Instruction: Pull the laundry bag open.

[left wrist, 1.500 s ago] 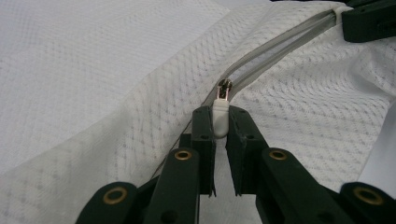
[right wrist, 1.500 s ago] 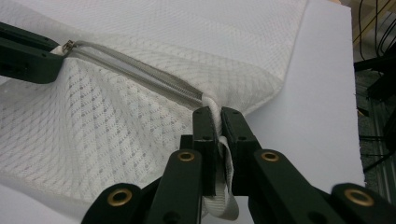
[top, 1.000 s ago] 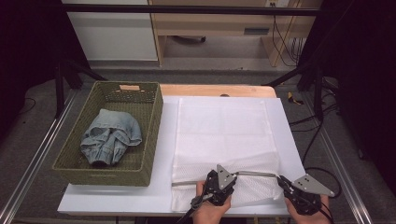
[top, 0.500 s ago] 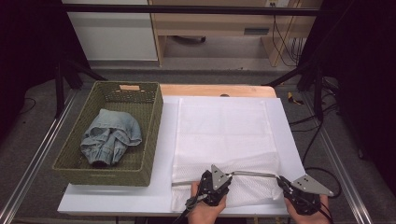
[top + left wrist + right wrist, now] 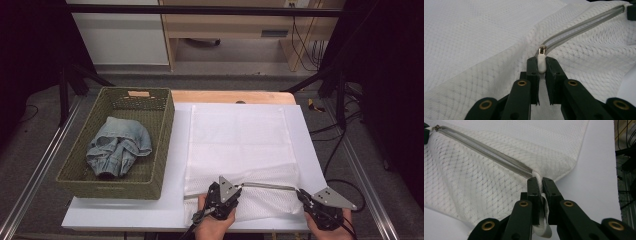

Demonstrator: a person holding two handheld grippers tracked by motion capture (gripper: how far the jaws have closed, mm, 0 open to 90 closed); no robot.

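A white board (image 5: 130,212) covers a wooden table (image 5: 230,96), whose bare top shows along the far edge. The table stands on a grey floor between metal rails, with pale cabinets and a wooden shelf at the back of the room and black cables trailing on the floor to the right.

Taking the white mesh bag (image 5: 240,145) as the landmark: it lies flat on the board, right of centre, reaching from the far edge to the near one. To its left, close beside it, sits a green woven basket (image 5: 165,145) holding a crumpled pair of jeans (image 5: 119,150).

The bag is a fine white net, see-through enough to show folds beneath, with a grey zipper (image 5: 267,186) running across its near end. Whether the zipper is shut along its whole length is hard to tell from above.

At the zipper's left end, the left gripper (image 5: 541,65) has its jaws clenched on the small white zipper pull (image 5: 541,62). At the zipper's right end, at the bag's near right corner, the right gripper (image 5: 540,186) is clamped on a white fabric loop (image 5: 544,205) sewn to the bag. The zipper is stretched straight between the two grippers.
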